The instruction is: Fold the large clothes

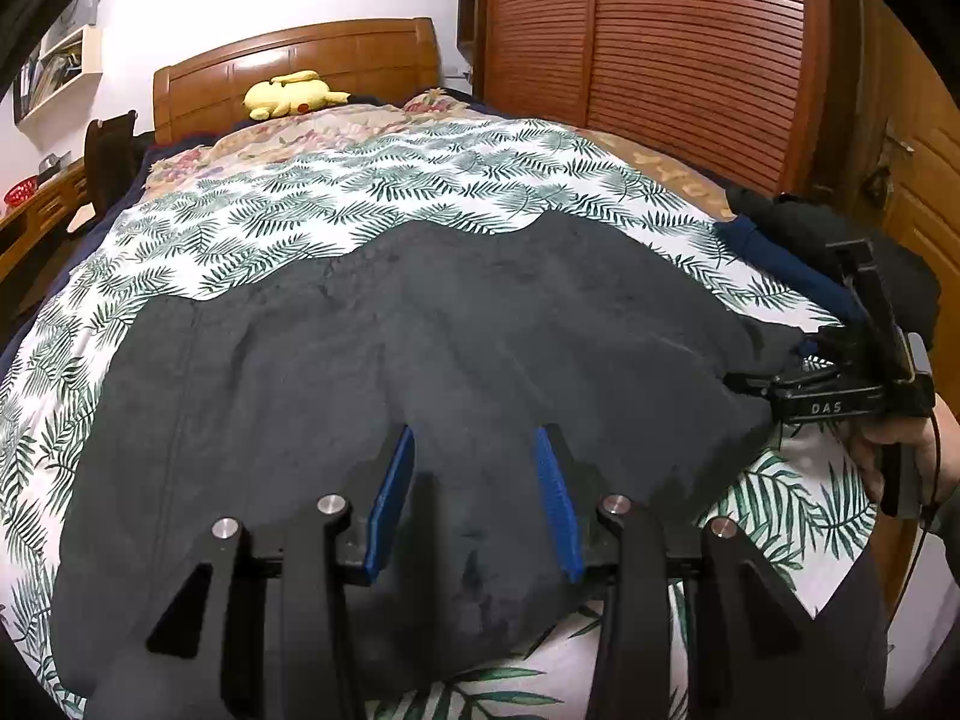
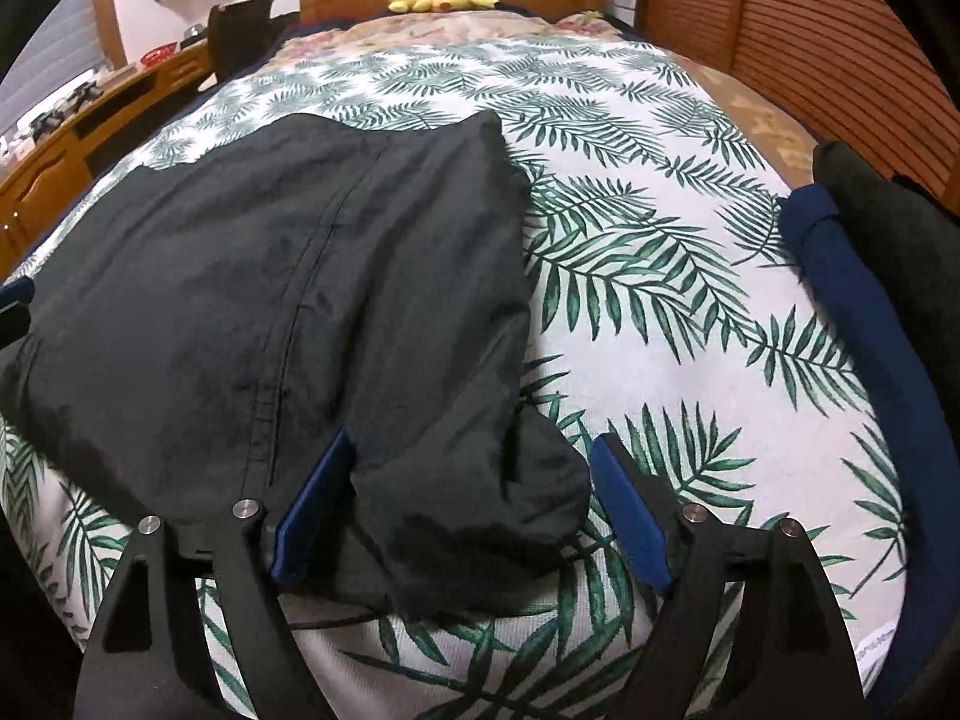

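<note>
A large dark grey garment lies spread on the bed, over a white sheet with green leaf print. My left gripper is open just above the garment's near edge, with nothing between its blue pads. The right gripper shows in the left wrist view at the garment's right corner. In the right wrist view my right gripper is open, its jaws either side of a bunched corner of the garment. The blue pads do not press the cloth.
A pile of folded dark blue and black clothes lies at the bed's right edge. A yellow plush toy rests by the wooden headboard. A slatted wooden wardrobe stands on the right, a wooden desk on the left.
</note>
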Action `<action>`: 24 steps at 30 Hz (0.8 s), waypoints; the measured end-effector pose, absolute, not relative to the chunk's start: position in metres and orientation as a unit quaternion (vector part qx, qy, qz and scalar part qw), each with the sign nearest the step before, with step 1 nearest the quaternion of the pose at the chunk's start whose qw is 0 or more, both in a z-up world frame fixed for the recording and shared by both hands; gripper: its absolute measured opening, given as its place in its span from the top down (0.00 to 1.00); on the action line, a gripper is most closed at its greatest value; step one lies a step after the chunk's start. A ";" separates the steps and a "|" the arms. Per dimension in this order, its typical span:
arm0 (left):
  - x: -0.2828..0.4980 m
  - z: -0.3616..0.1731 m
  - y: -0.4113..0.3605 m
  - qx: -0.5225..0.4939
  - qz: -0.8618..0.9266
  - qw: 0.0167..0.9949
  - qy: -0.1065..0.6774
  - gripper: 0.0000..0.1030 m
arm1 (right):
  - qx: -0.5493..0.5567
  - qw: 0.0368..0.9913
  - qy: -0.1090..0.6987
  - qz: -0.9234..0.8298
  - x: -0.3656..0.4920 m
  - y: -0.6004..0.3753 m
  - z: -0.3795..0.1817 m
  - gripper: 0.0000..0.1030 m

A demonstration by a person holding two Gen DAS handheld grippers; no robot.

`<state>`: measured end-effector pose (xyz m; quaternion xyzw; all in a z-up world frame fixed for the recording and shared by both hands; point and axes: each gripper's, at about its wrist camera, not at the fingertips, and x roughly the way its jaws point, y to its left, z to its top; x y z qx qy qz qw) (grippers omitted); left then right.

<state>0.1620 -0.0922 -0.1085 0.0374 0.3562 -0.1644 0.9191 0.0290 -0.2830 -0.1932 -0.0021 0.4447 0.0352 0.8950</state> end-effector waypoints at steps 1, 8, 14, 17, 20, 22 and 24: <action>0.162 -0.109 -0.092 0.039 -0.164 0.919 0.357 0.61 | 0.002 0.895 0.444 0.037 0.029 -0.284 -0.194 0.19; 0.165 -0.118 -0.092 0.047 -0.158 0.915 0.368 0.61 | 0.015 0.896 0.442 0.041 0.030 -0.286 -0.197 0.17; 0.170 -0.127 -0.093 0.045 -0.160 0.910 0.380 0.61 | 0.009 0.897 0.440 0.037 0.030 -0.285 -0.198 0.17; 0.171 -0.130 -0.094 0.046 -0.160 0.909 0.383 0.60 | 0.005 0.897 0.441 0.035 0.031 -0.285 -0.199 0.17; 0.170 -0.130 -0.094 0.046 -0.161 0.908 0.383 0.60 | 0.004 0.896 0.444 0.034 0.032 -0.285 -0.198 0.17; 0.170 -0.130 -0.093 0.043 -0.162 0.908 0.384 0.60 | 0.002 0.894 0.447 0.032 0.032 -0.284 -0.198 0.17; 0.170 -0.128 -0.090 0.038 -0.163 0.908 0.384 0.60 | 0.004 0.891 0.453 0.035 0.034 -0.282 -0.196 0.21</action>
